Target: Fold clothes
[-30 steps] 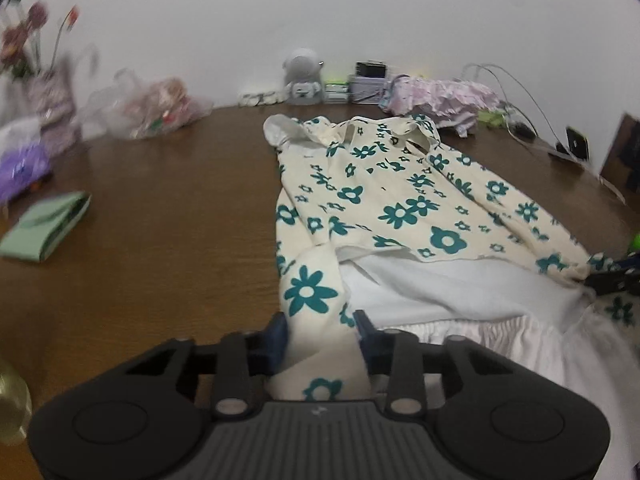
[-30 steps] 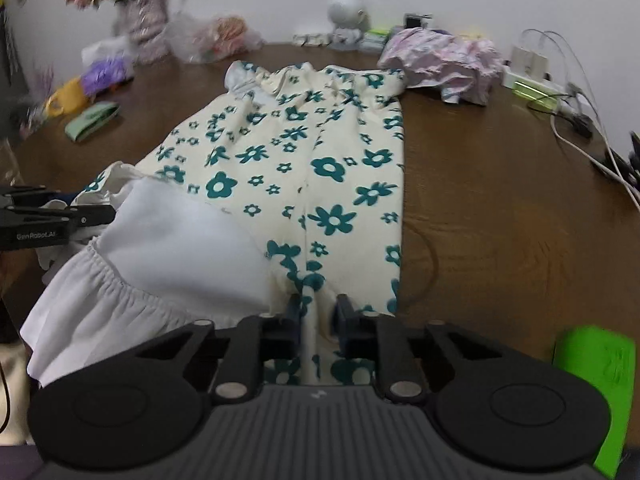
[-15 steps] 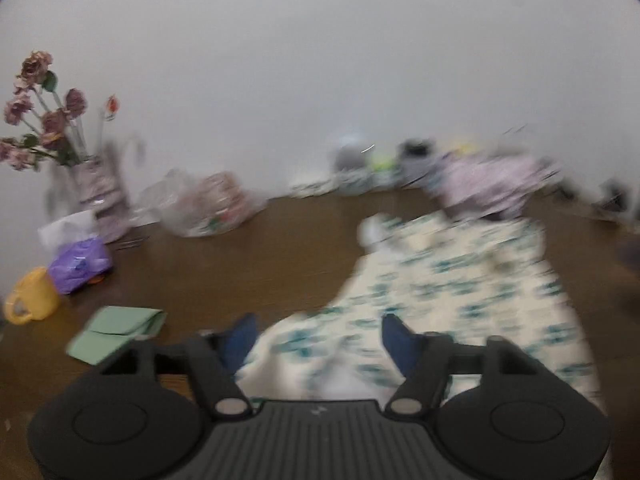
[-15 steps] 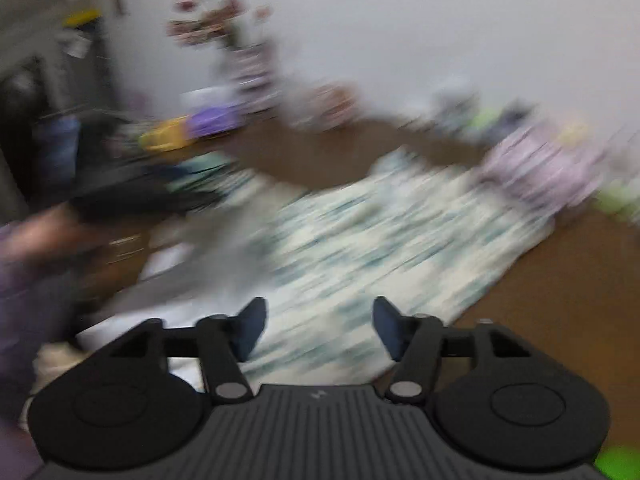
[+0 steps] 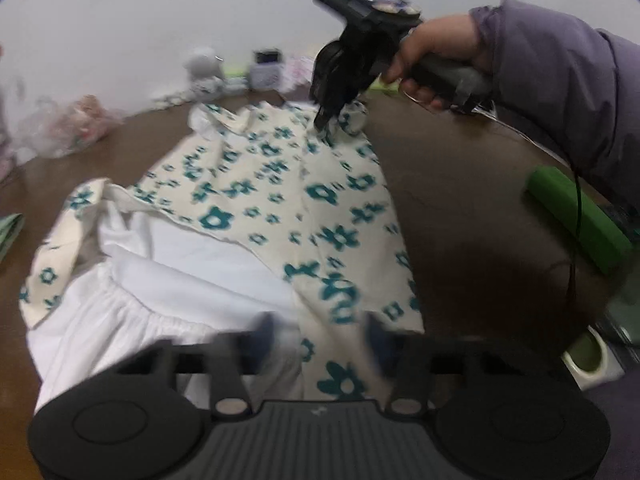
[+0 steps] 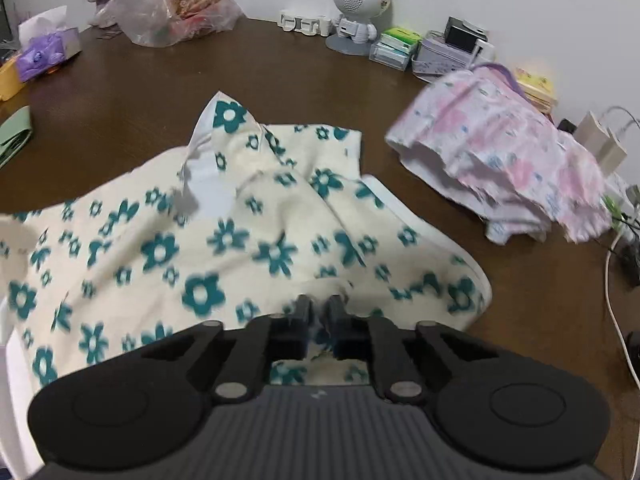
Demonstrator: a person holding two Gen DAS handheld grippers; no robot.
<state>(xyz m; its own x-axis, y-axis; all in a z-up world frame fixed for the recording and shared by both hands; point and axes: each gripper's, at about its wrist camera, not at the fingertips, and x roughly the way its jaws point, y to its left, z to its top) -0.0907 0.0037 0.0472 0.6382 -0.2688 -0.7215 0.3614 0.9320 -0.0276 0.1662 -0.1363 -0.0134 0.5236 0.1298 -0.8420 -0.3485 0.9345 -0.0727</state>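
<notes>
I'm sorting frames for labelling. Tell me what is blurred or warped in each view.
Left wrist view: motion blur smears the left gripper fingers and the dress print; the shelf clutter is soft. Right wrist view: sharper, the speaker is crisp, but the print near the right gripper smears. Both: fisheye bends the table edge, corners black.

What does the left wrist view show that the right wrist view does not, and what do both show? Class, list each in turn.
Only the left wrist view shows the person's hand holding the right gripper from outside, a purple sleeve, a green block and the dress's white lining. Only the right wrist view shows the pink floral garment, a white round speaker and a plastic bag. Both show the floral dress on the brown table.
</notes>
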